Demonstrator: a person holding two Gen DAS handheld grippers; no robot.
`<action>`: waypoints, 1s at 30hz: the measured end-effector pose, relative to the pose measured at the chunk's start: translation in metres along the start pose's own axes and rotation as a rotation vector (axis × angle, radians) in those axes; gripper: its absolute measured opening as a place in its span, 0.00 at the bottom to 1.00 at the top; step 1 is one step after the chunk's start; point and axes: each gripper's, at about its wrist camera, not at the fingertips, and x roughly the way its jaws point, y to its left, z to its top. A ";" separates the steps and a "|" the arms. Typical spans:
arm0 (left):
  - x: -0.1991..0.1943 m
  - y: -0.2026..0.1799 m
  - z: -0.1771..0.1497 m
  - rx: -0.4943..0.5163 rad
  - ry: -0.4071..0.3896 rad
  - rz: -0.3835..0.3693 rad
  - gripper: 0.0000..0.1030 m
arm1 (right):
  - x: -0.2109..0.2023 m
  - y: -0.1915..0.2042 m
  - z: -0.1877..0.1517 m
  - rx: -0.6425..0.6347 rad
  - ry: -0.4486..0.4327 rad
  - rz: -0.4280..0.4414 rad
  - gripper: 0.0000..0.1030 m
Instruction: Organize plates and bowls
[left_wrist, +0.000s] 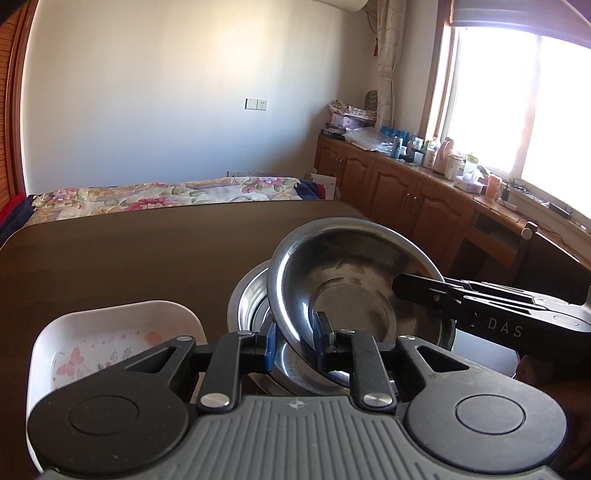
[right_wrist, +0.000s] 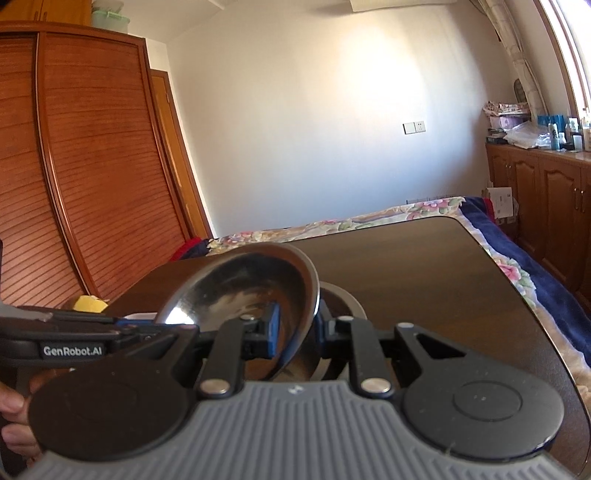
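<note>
both grippers clamp one tilted steel bowl (left_wrist: 354, 280): left gripper (left_wrist: 295, 345) on near rim, right gripper (right_wrist: 295, 332) on right rim. second steel bowl (left_wrist: 251, 299) beneath on table (left_wrist: 147, 251). one white dish (left_wrist: 110, 332) left.

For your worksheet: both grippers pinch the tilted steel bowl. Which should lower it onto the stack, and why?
Probably the left gripper. It clamps the bowl's low, near rim, right above the stacked bowls. The right gripper pinches the opposite rim and could release first.
</note>
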 end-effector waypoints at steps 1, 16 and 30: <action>0.000 0.000 -0.001 0.001 0.001 0.003 0.22 | 0.001 0.001 0.000 -0.004 0.001 -0.003 0.21; 0.003 -0.003 -0.009 -0.010 0.002 0.028 0.22 | 0.014 0.007 -0.009 -0.031 0.031 -0.076 0.13; -0.013 -0.002 -0.009 -0.022 -0.052 0.064 0.22 | 0.017 0.013 -0.009 -0.086 0.039 -0.116 0.13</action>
